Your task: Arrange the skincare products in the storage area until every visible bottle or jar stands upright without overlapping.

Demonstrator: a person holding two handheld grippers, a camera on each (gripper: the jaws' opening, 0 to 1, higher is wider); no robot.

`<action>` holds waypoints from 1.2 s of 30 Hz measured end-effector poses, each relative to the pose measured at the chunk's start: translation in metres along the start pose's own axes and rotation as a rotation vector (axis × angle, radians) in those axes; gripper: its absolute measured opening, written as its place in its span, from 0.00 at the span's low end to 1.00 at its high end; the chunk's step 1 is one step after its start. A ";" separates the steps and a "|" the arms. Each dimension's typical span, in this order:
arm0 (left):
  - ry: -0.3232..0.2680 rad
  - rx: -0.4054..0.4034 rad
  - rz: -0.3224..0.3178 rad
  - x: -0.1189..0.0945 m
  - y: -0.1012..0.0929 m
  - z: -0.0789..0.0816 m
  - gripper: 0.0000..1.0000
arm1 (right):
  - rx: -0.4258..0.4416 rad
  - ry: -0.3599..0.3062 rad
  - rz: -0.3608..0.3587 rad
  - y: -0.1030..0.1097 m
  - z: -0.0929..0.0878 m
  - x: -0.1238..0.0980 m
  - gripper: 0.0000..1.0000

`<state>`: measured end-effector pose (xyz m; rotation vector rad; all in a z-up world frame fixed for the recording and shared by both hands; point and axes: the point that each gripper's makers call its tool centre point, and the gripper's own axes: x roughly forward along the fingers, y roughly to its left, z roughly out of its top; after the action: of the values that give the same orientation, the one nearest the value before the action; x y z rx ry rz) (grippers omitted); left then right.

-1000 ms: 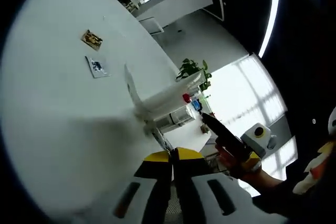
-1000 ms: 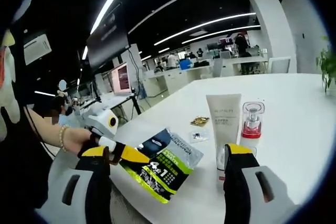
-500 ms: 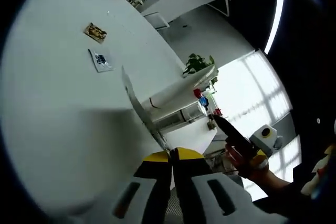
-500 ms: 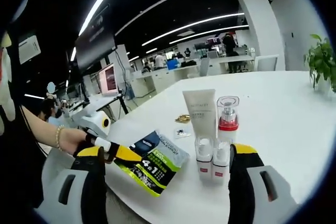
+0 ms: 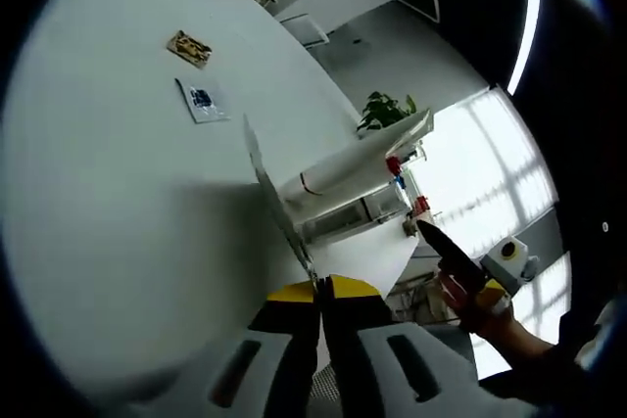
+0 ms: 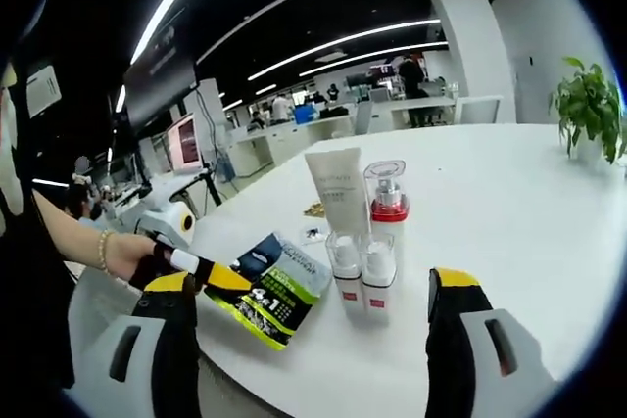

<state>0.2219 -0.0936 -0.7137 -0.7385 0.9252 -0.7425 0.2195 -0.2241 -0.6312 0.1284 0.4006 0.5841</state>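
In the right gripper view, the right gripper (image 6: 309,340) hangs over the near edge of a white round table (image 6: 509,212) with its jaws spread wide and nothing between them. Just beyond them a cluster of skincare products stands upright: a white tube (image 6: 336,190) on its cap, a clear pump bottle with a red collar (image 6: 387,195) just beside it, and in front two small clear bottles with white caps (image 6: 362,271) side by side, touching or nearly so. To their left a green and black sachet (image 6: 269,288) lies partly over the table edge, pinched at its corner by the left gripper (image 6: 201,273), whose yellow-tipped jaws are pressed together on it. A small gold packet (image 6: 314,209) and a small white packet (image 6: 313,234) lie flat behind the sachet. A potted plant (image 6: 588,105) stands at the far right.

In the left gripper view, the left gripper's jaws (image 5: 321,291) meet on the sachet's thin edge (image 5: 279,212), and the tube (image 5: 358,165) and bottles appear tilted by the camera's roll.
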 end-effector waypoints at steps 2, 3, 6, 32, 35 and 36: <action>0.000 -0.005 0.014 0.001 0.004 0.000 0.00 | 0.000 -0.005 -0.001 0.001 0.001 0.001 0.98; 0.000 -0.013 0.023 0.001 0.007 0.000 0.00 | 0.000 -0.002 -0.002 0.001 0.000 0.001 0.98; -0.002 -0.022 0.060 0.003 0.019 0.001 0.00 | -0.005 0.008 0.000 0.003 -0.002 0.001 0.97; 0.157 0.318 0.356 0.001 0.045 -0.013 0.21 | 0.005 0.013 -0.005 0.002 -0.004 0.001 0.97; 0.165 0.353 0.371 0.000 0.044 -0.012 0.21 | 0.006 0.012 -0.005 0.001 -0.004 0.001 0.96; 0.166 0.359 0.377 -0.001 0.044 -0.012 0.21 | 0.006 0.011 -0.006 0.001 -0.004 0.001 0.96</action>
<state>0.2213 -0.0719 -0.7541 -0.1791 1.0105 -0.6164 0.2181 -0.2229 -0.6347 0.1301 0.4136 0.5783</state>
